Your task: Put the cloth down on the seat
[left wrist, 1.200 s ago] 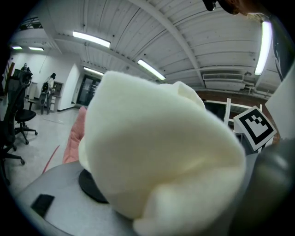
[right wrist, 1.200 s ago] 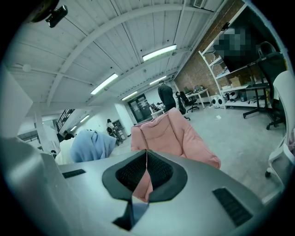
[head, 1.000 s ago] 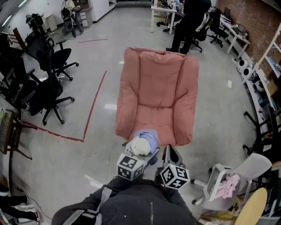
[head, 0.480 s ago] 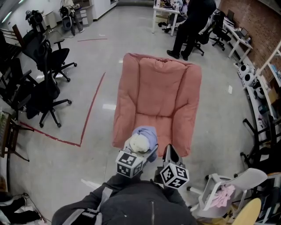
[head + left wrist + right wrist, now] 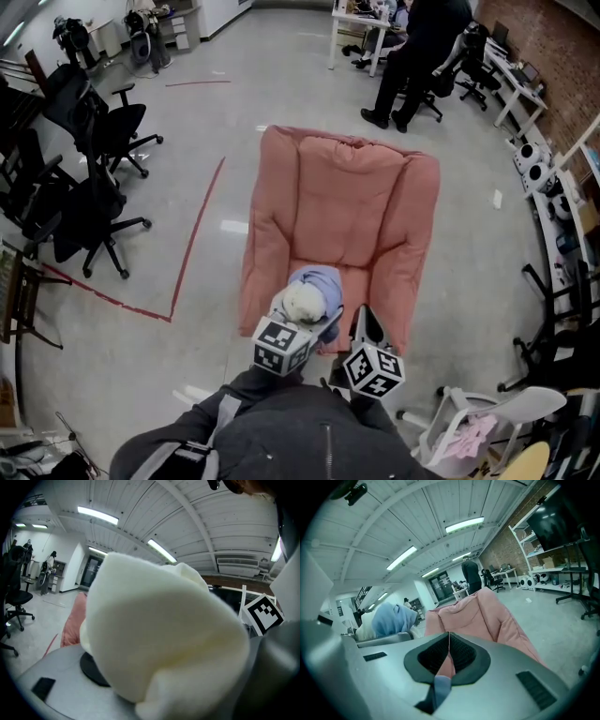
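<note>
Cloth [image 5: 307, 292] in left gripper [image 5: 314, 317] over seat [image 5: 361, 272] front edge; right gripper [image 5: 364, 321] just right; office chairs [image 5: 94, 178] left.

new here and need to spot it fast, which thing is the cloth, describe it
Start at the big pink seat in the middle of the floor. At its near edge the left tongs hold the cloth: a soft bundle, the only cream and pale blue thing against the plain pink cushions.
</note>
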`<state>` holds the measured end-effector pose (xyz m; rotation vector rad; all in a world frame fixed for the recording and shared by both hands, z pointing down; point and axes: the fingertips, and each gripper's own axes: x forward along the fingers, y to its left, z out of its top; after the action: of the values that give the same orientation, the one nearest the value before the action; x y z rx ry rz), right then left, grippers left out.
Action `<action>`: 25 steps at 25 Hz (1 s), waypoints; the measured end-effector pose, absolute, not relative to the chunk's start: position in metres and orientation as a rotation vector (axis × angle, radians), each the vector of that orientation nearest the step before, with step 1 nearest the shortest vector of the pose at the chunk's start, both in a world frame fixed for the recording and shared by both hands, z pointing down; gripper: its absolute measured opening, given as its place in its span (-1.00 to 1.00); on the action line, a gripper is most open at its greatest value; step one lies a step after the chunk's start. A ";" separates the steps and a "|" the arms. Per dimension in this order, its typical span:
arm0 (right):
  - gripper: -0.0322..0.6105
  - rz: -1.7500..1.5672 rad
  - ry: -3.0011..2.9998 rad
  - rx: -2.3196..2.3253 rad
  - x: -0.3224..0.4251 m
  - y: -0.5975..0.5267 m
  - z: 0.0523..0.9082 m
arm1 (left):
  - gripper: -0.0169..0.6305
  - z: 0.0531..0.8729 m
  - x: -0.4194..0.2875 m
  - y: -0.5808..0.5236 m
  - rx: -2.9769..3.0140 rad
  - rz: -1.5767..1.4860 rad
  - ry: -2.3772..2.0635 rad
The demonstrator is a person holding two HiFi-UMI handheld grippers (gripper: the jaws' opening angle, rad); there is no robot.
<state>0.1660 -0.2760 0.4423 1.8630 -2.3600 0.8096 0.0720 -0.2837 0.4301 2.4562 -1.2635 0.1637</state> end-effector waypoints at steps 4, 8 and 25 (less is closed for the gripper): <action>-0.87 0.833 -2.356 1.791 0.147 -0.304 0.452 | 0.27 0.437 0.058 -0.314 2.423 0.172 -1.281; -0.87 0.838 -2.351 1.754 0.136 -0.330 0.459 | 0.27 0.445 0.046 -0.343 2.395 0.187 -1.286; -0.87 0.781 -2.189 1.762 0.149 -0.425 0.512 | 0.27 0.527 0.046 -0.435 2.280 0.291 -1.181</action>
<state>0.1489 -0.4253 0.5123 1.7624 -2.1893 0.7810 0.0456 -0.4352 0.5266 2.2798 -1.1809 0.2908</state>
